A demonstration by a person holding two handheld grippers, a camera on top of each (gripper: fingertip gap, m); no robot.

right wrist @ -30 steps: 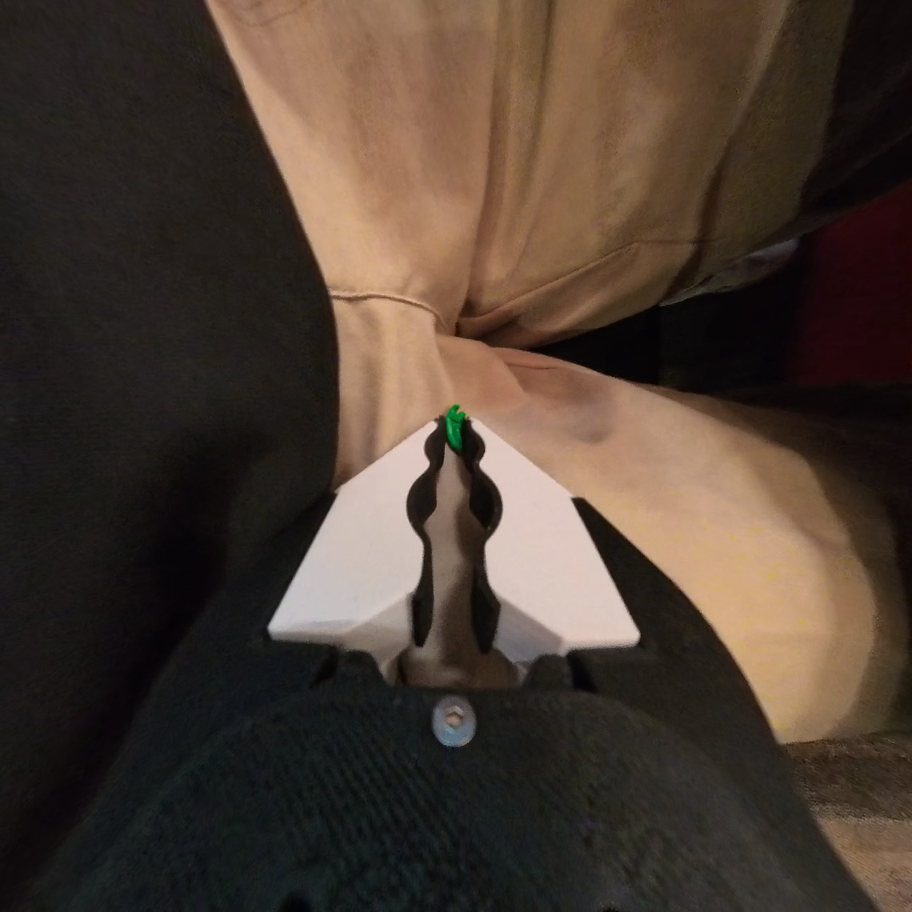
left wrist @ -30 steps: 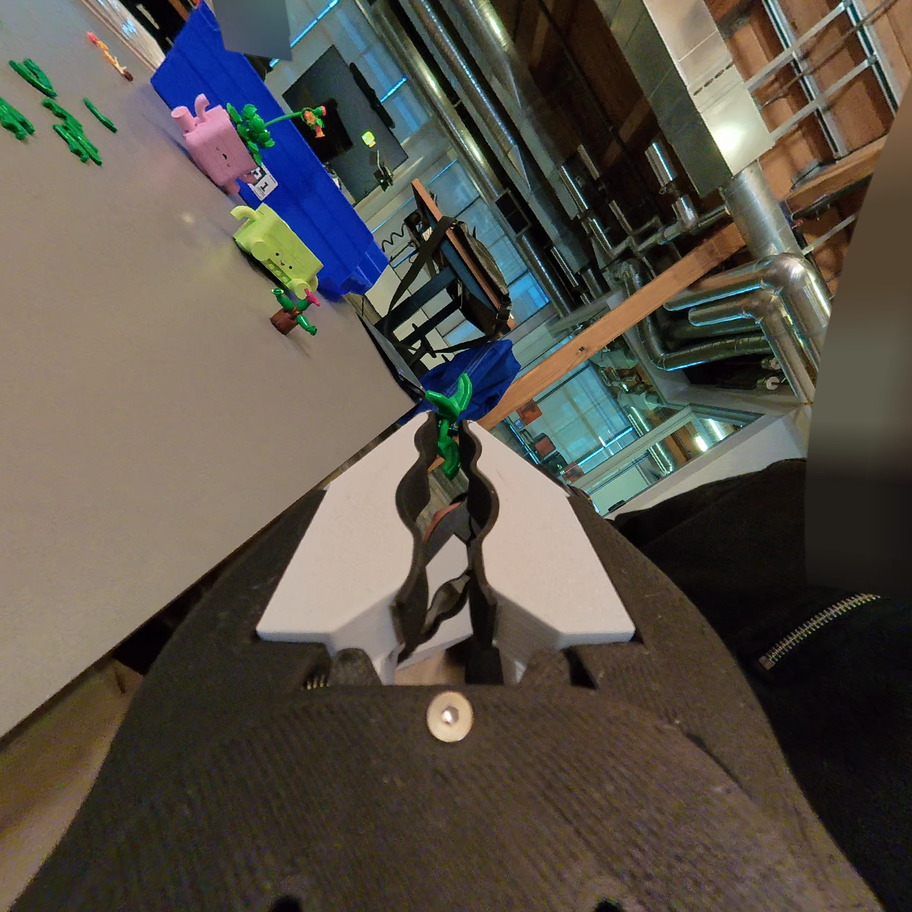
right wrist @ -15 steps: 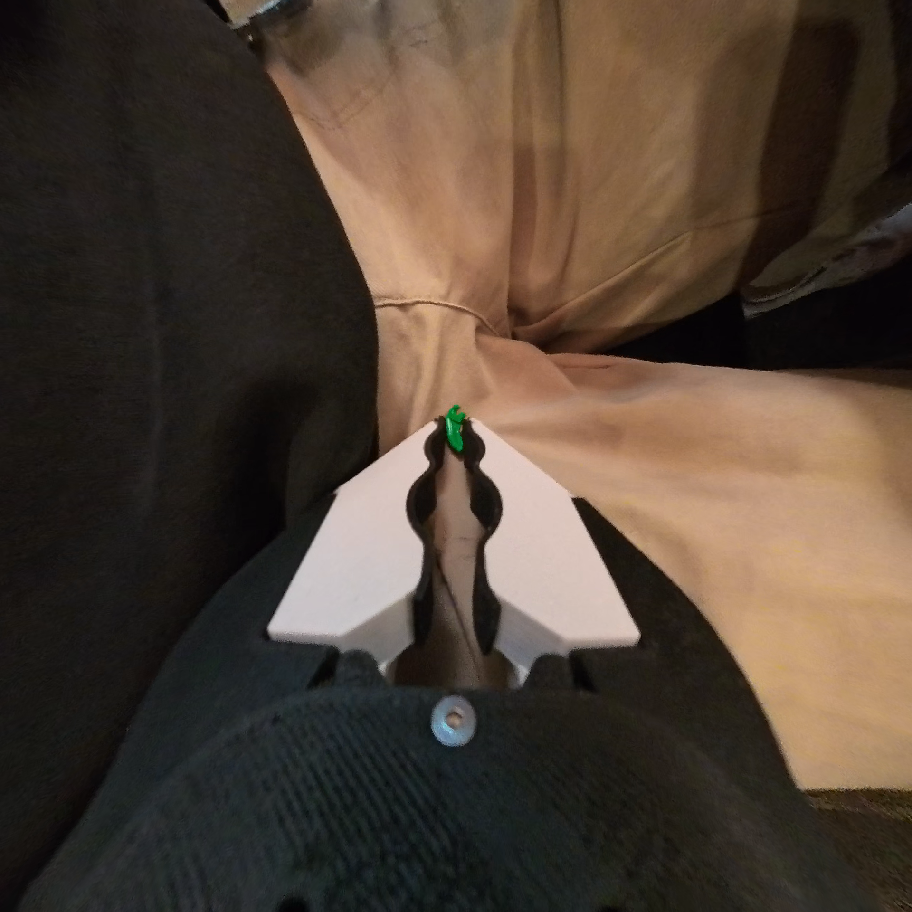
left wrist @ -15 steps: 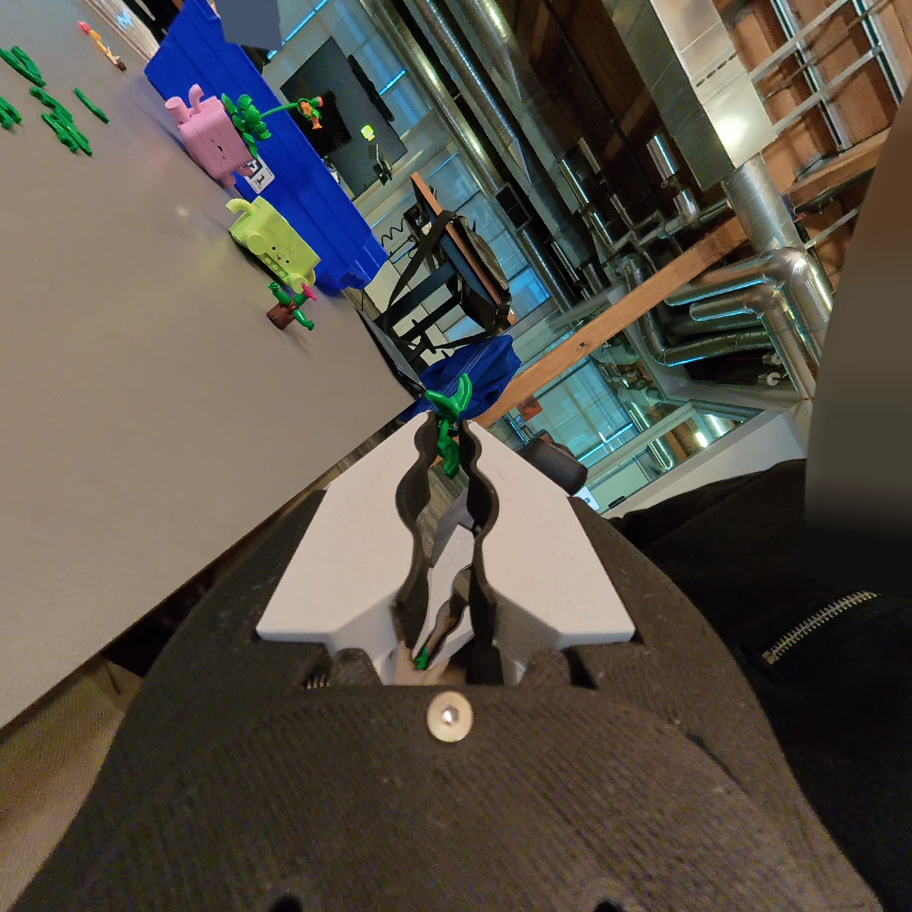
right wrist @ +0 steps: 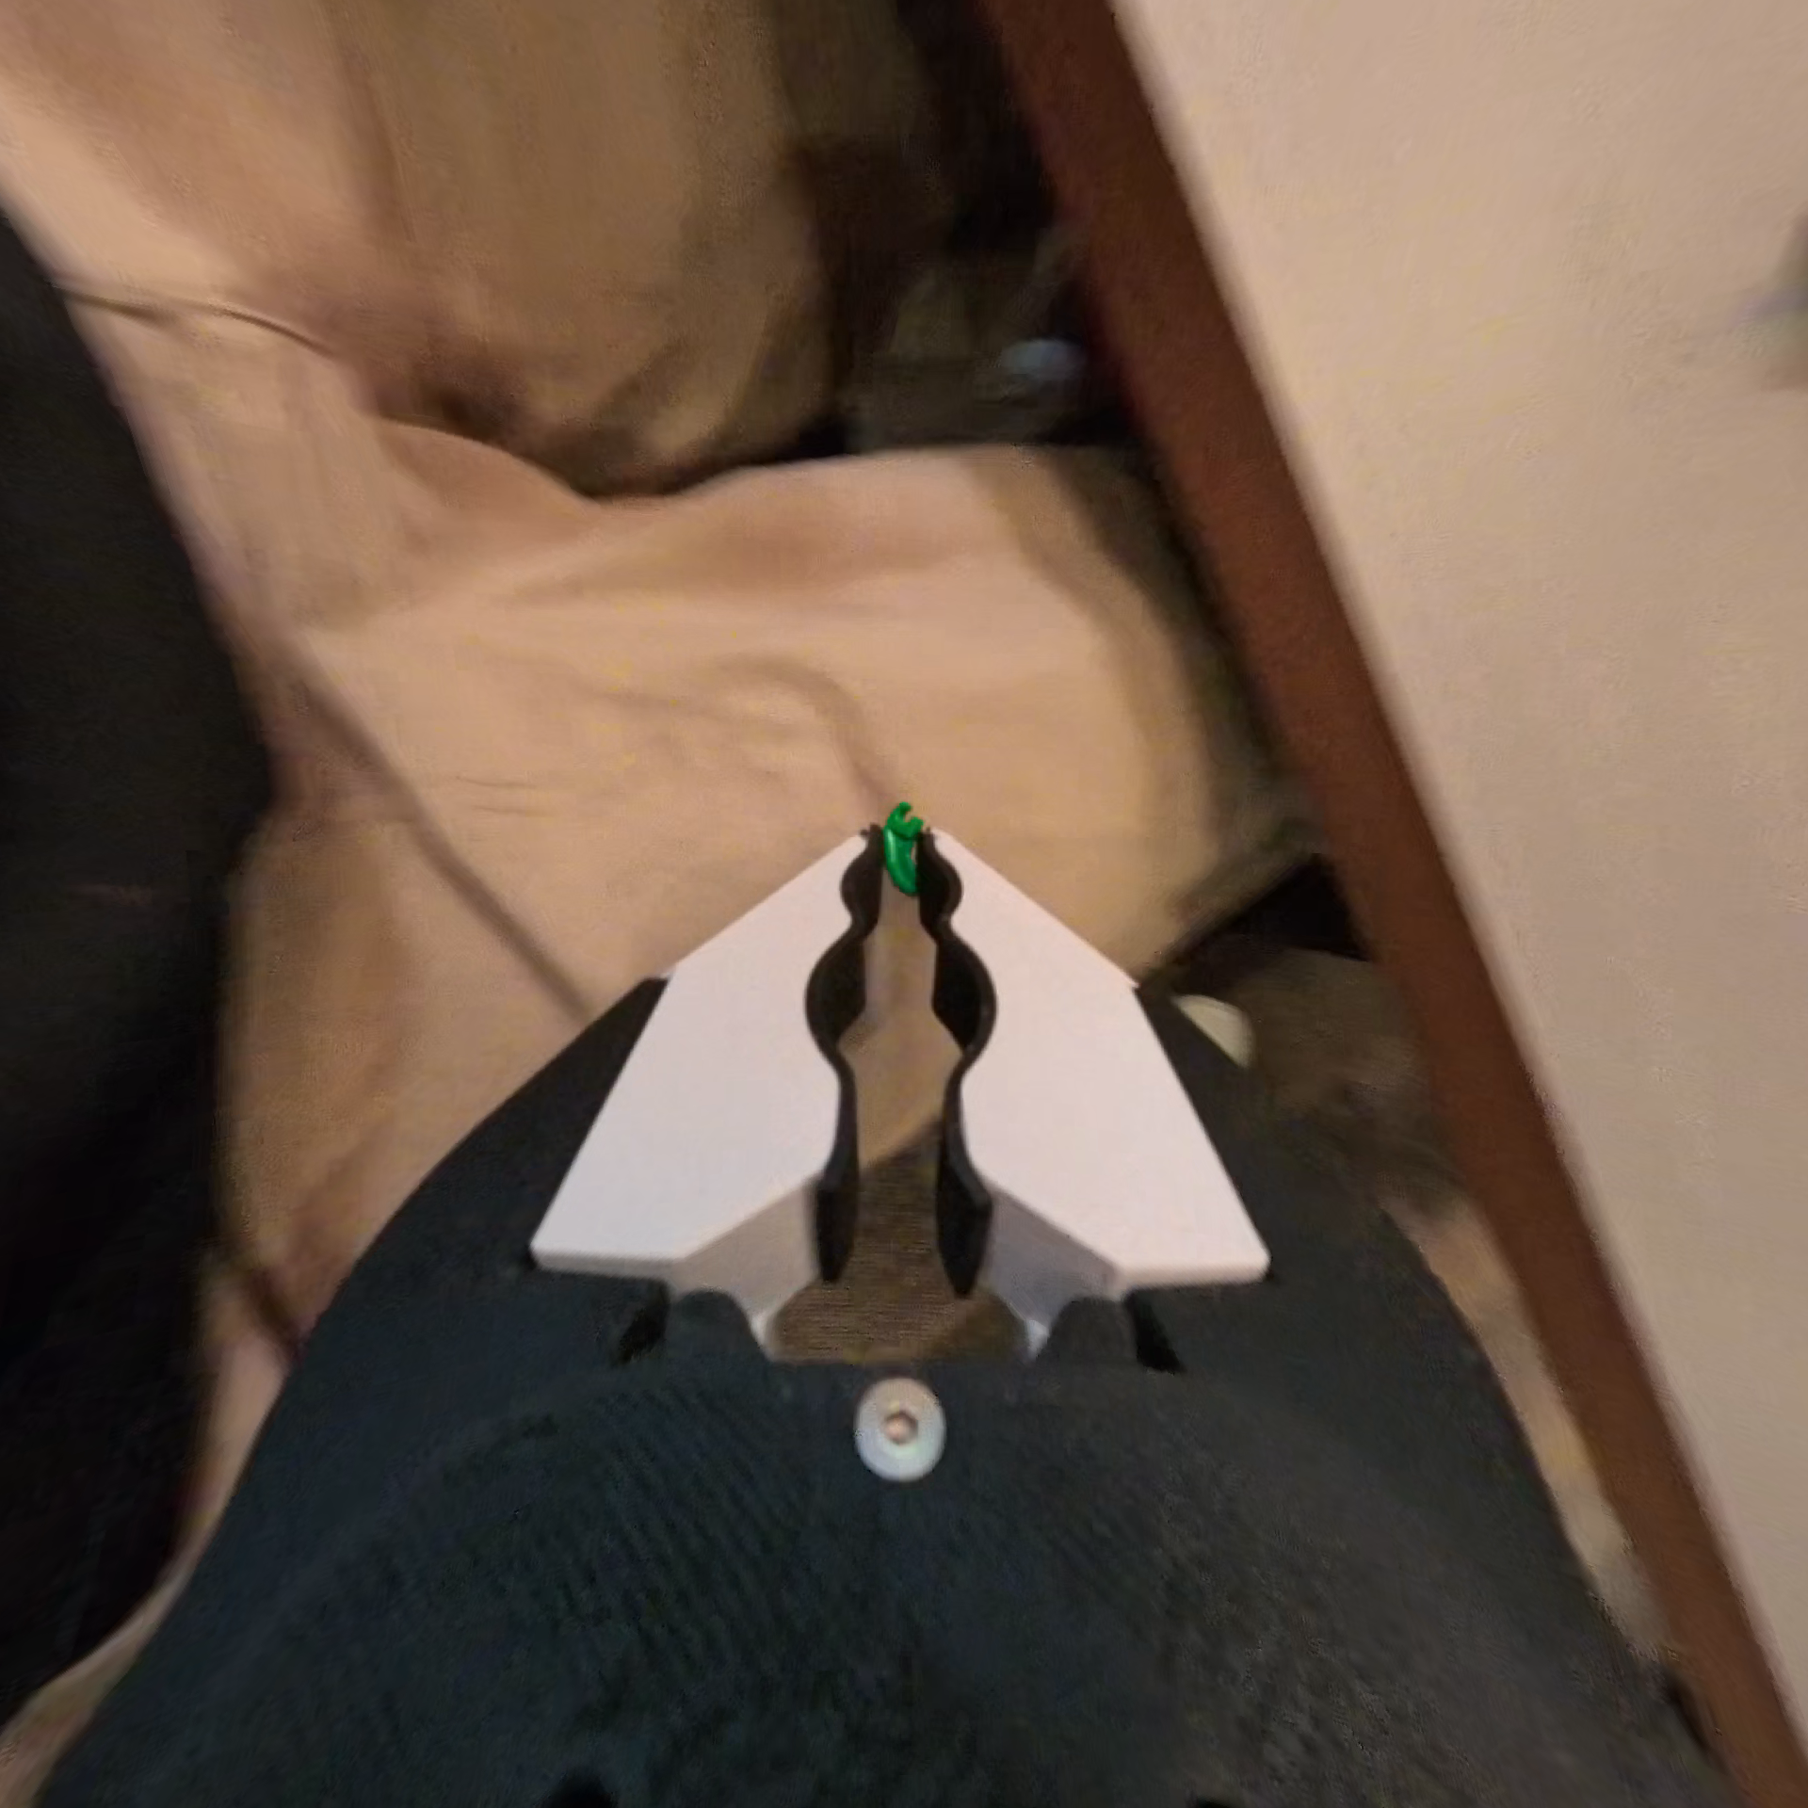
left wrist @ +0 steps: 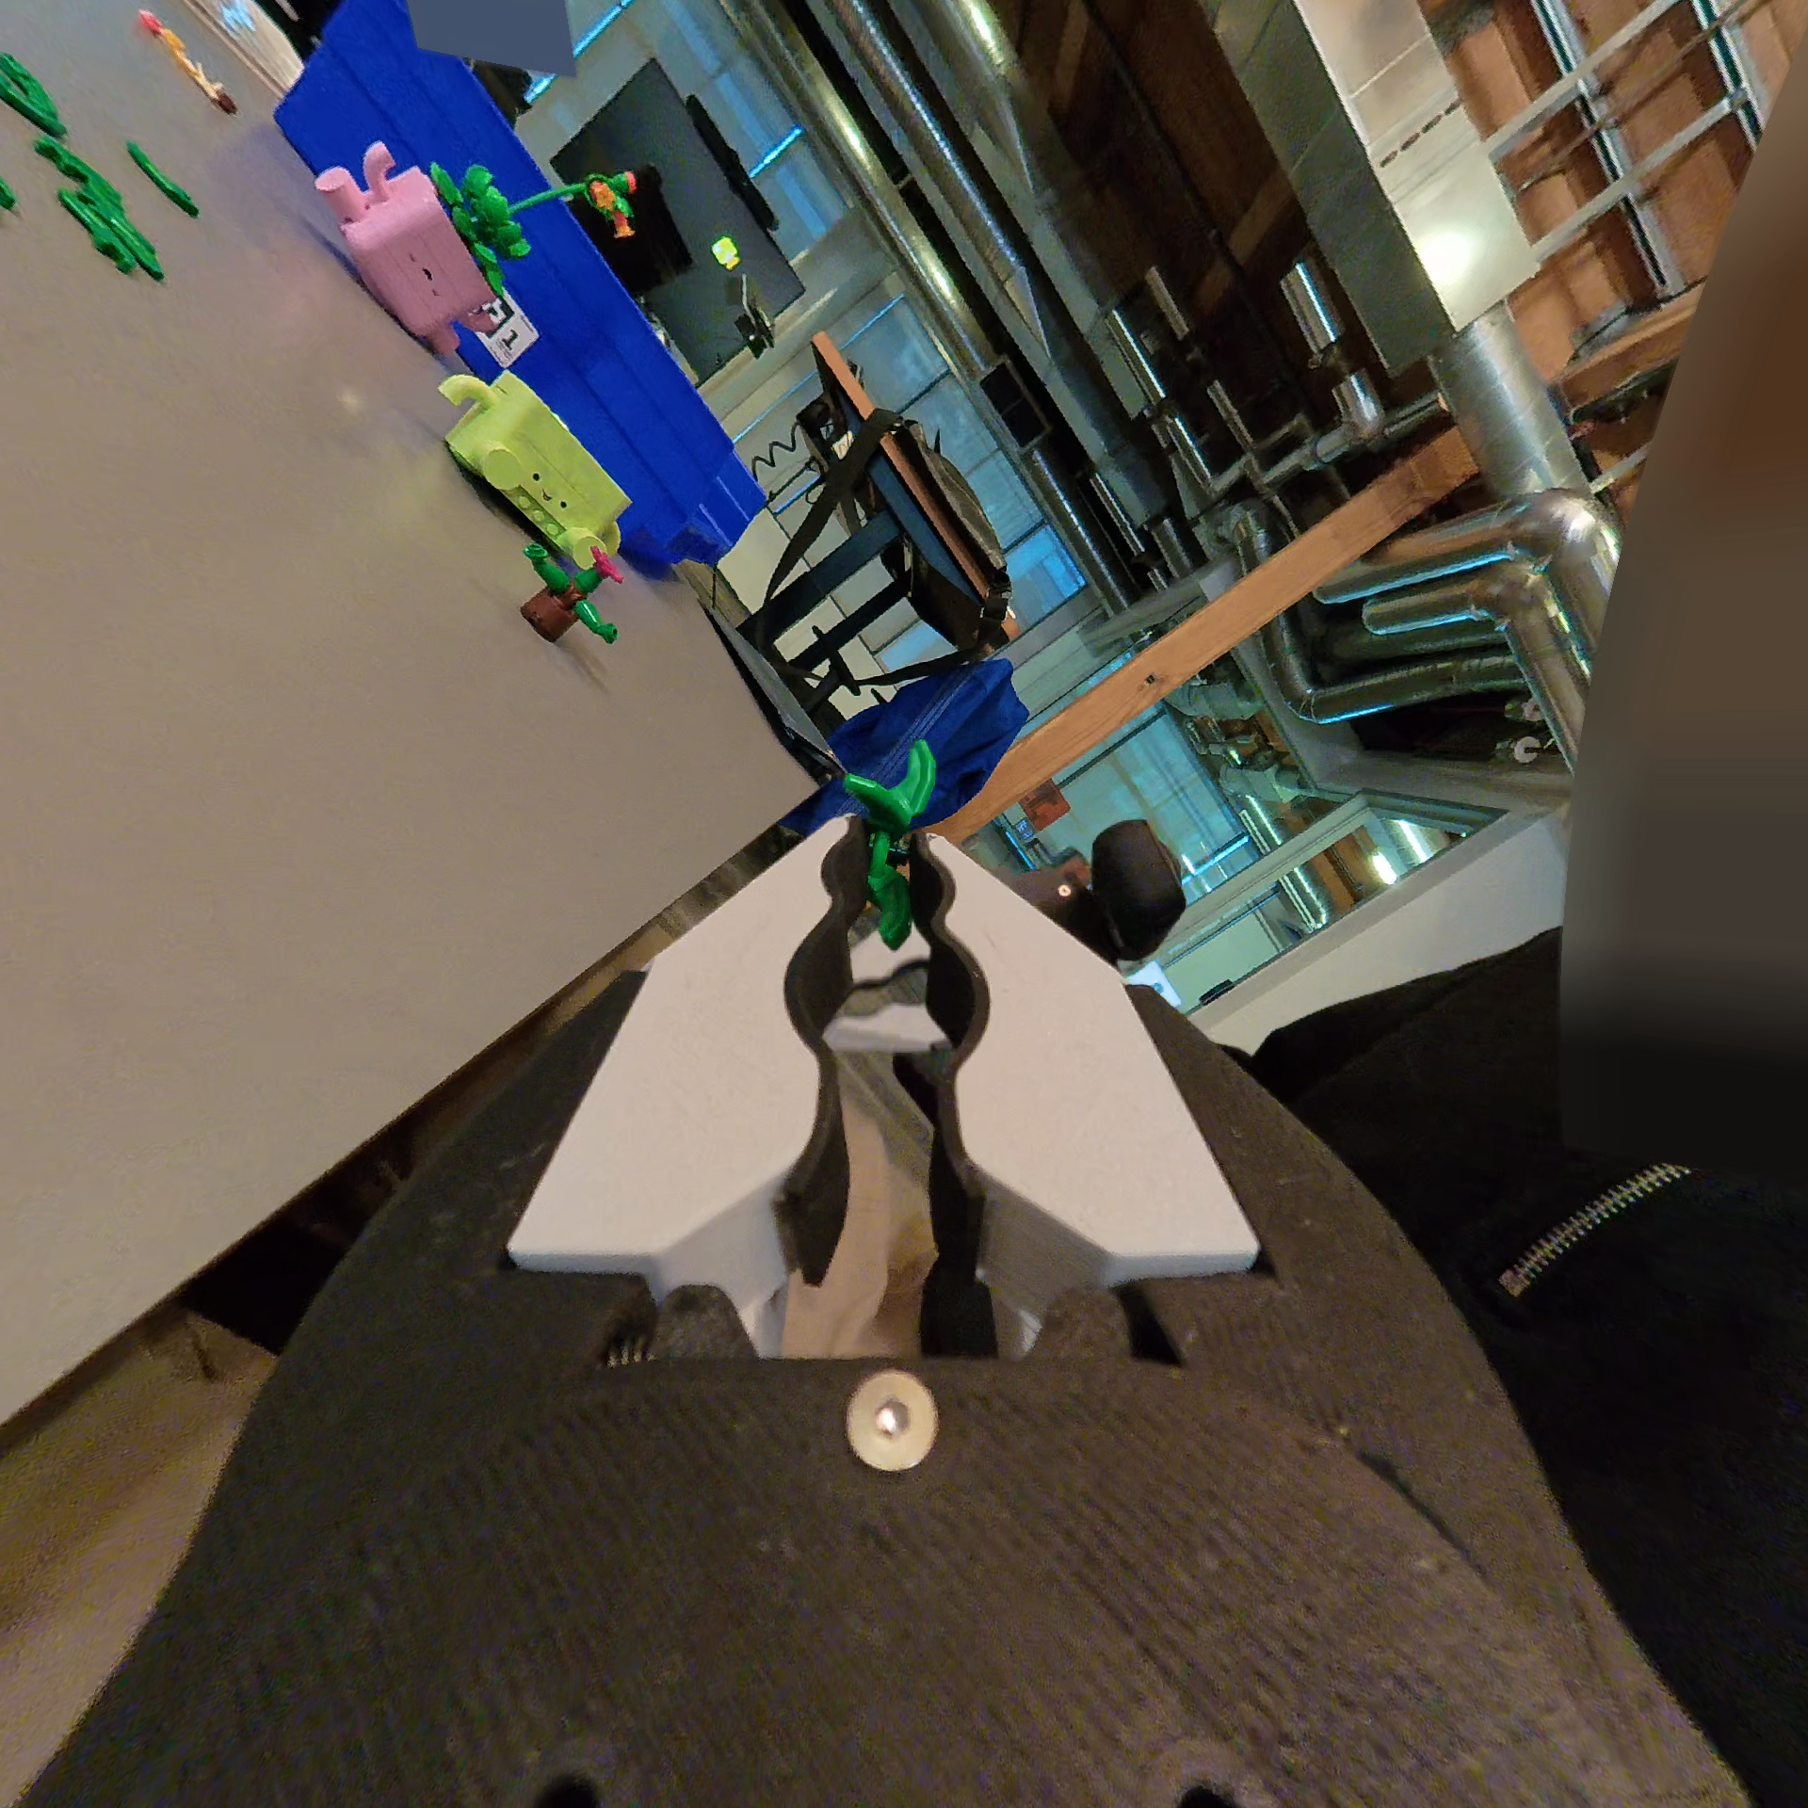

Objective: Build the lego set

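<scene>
Several green pieces (left wrist: 98, 210) dot the grey table (left wrist: 245, 734) under ceiling pipes (left wrist: 1419, 636).

Left wrist cam: below table (left wrist: 293, 783) edge, rolled, facing up across tabletop toward ceiling pipes (left wrist: 1468, 607). Right wrist cam: under table, close on tan trousers (right wrist: 685, 685), blurred. Shared: table only.

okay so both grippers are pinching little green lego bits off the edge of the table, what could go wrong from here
1. The left gripper grips its green stem only at the fingertips, off the table; a slip could drop it onto the lap.
2. The right gripper holds an even smaller green piece, and that blurred view suggests fast motion that might shake it loose.
</scene>
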